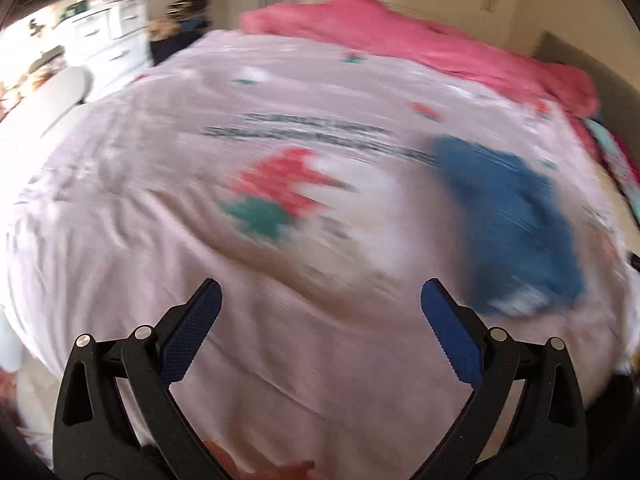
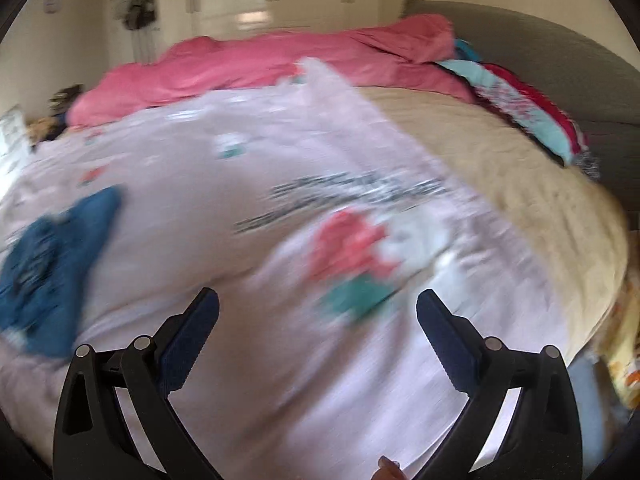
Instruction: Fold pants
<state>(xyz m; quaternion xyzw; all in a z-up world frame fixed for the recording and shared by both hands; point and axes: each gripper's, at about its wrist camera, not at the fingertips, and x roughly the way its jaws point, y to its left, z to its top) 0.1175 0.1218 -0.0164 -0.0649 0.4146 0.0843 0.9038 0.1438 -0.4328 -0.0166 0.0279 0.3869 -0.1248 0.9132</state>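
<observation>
Blue pants [image 1: 516,224] lie crumpled on a pale pink printed sheet [image 1: 168,200] that covers the bed. In the left wrist view they sit ahead and to the right of my left gripper [image 1: 320,292], which is open and holds nothing. In the right wrist view the blue pants [image 2: 52,264] lie at the far left, well apart from my right gripper [image 2: 318,300], also open and holding nothing. Both views are blurred by motion.
A pink blanket [image 2: 260,68] is bunched along the far side of the bed. A beige cover [image 2: 520,168] shows at the right, with patterned cloth [image 2: 528,112] and a grey headboard [image 2: 560,48] beyond. White drawers [image 1: 112,40] stand at the far left.
</observation>
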